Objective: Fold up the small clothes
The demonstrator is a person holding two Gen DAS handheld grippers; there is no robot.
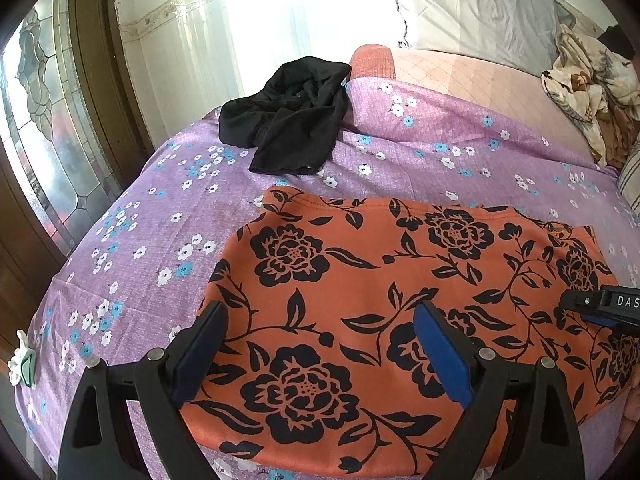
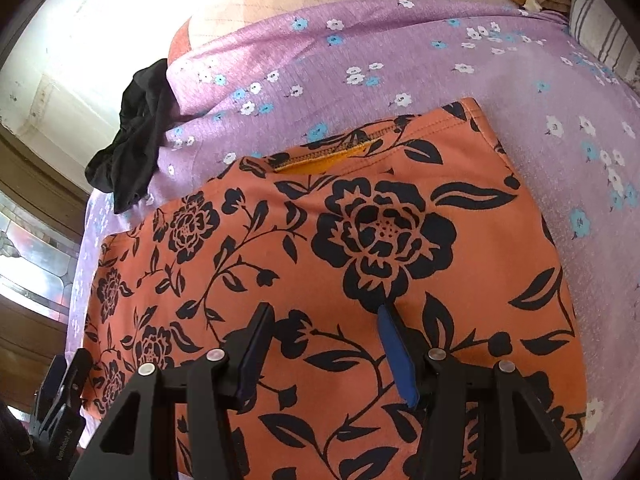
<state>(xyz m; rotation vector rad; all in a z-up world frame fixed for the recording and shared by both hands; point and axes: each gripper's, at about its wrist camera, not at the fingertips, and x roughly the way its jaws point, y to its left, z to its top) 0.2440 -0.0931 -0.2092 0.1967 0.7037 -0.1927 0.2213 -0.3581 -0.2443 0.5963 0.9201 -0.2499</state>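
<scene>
Both grippers hang over the bed with their jaws spread apart and nothing between them. Left gripper (image 1: 318, 308) hovers above the near left part of the orange garment (image 1: 400, 300), its blue-padded fingers (image 1: 440, 356) wide open; whether the tips touch the cloth I cannot tell. Right gripper (image 2: 326, 312) sits over the right part of the same garment (image 2: 360, 240), jaws likewise apart. That orange piece, printed with black flowers, lies spread fairly flat on the purple flowered sheet (image 1: 440, 140), with a stitched hem and a paler inner side showing at its far edge. Farther back, near the left edge of the bed, a black garment (image 1: 288, 116) lies crumpled, well apart from the orange one. A bundled patterned blanket (image 1: 588, 88) sits at the far right of the bed.
</scene>
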